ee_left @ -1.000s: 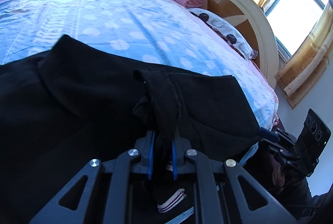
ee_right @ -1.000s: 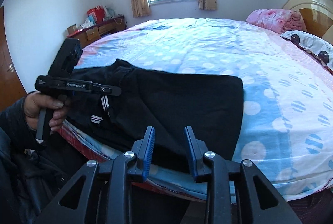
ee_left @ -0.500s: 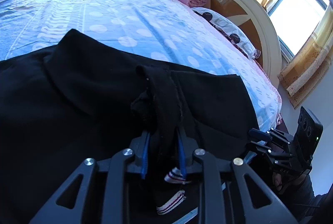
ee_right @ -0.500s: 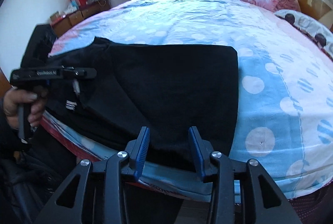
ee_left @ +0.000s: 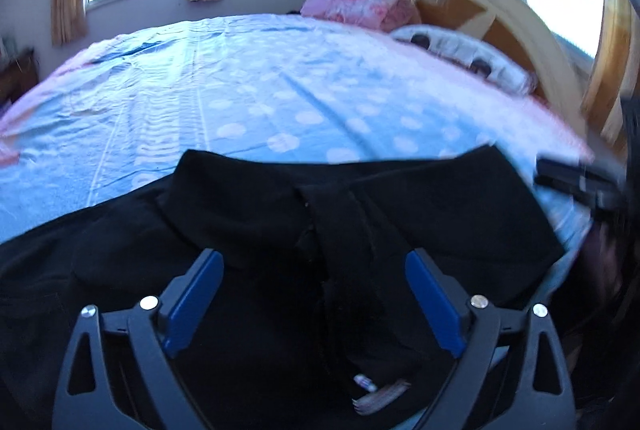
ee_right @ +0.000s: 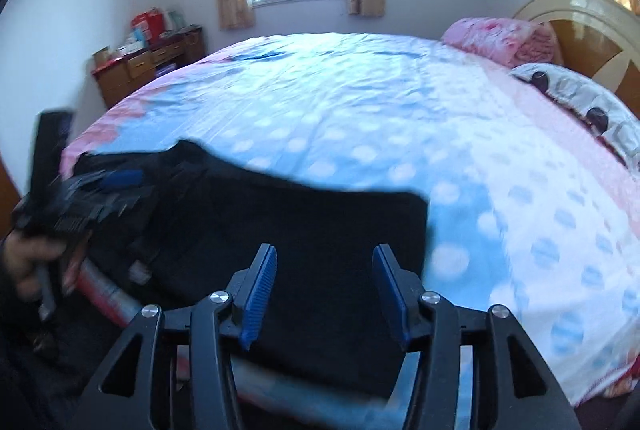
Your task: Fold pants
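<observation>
Left wrist view, left to right. Black pants (ee_left: 280, 230) fill the lower half of the frame, lying on the blue dotted bedsheet (ee_left: 240, 90) at the near edge of the bed. Left gripper (ee_left: 316, 294) at lower centre: jaws opening, now wide, pads clear of the cloth. A raised fold ridge (ee_left: 340, 238) runs up the middle between the jaws, not pinched. A striped trim tag (ee_left: 380, 390) pokes out at the bottom centre. The other tool is a blur at the right edge.

Right wrist view, left to right. A hand (ee_right: 36, 262) at the left edge holds the left tool; blurred. Pants (ee_right: 300, 230) span left to centre, with a square corner (ee_right: 416, 202) just right of centre. Right gripper (ee_right: 324, 294) at bottom centre: jaws opening, about half wide, nothing between the pads; cloth lies below them.

My read: a fold is laid and the left tool is releasing it; the right looks set for the next grab.

To do it well:
- Clear the left pads fully off the ridge before backing out, else it drags the fold open.
- Flatten that ridge; it will bulk up under the next fold.
- Take the right grip at the near hem under the corner, all layers.
- The near edge hangs off the bed: slip risk.
</observation>
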`<action>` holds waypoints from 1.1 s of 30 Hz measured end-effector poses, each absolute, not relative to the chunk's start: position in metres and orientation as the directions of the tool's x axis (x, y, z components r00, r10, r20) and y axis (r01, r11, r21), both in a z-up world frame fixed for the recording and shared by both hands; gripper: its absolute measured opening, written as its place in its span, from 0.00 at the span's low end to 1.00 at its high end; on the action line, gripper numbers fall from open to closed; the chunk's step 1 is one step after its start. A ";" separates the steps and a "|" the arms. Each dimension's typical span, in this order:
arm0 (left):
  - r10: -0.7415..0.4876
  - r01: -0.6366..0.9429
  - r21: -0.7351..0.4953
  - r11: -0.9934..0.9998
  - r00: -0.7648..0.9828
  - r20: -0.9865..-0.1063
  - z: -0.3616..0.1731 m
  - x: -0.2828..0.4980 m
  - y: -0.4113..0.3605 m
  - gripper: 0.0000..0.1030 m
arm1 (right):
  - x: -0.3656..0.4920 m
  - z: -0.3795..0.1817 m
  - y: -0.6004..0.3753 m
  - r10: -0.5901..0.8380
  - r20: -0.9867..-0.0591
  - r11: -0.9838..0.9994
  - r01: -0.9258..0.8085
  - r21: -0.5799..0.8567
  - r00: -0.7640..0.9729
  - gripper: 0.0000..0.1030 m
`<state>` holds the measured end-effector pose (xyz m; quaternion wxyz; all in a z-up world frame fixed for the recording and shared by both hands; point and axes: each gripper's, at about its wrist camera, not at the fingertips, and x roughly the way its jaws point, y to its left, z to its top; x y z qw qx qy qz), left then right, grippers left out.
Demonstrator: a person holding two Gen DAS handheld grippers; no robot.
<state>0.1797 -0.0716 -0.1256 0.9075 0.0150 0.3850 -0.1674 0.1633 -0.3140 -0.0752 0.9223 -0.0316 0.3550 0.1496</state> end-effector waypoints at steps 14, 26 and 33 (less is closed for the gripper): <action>-0.183 0.267 0.015 0.964 0.698 -0.693 -0.132 0.181 -0.064 0.97 | 0.210 -0.088 -0.322 0.199 -0.749 0.977 -0.192 0.097 0.632 0.51; -0.027 0.115 0.066 0.991 0.662 -0.749 -0.148 0.191 -0.011 0.98 | 0.226 -0.098 -0.199 0.514 -0.724 0.833 -0.470 0.292 0.461 0.51; -0.053 0.142 0.055 0.988 0.660 -0.749 -0.152 0.188 -0.011 1.00 | 0.237 -0.115 -0.194 0.476 -0.795 0.851 -0.426 0.308 0.376 0.51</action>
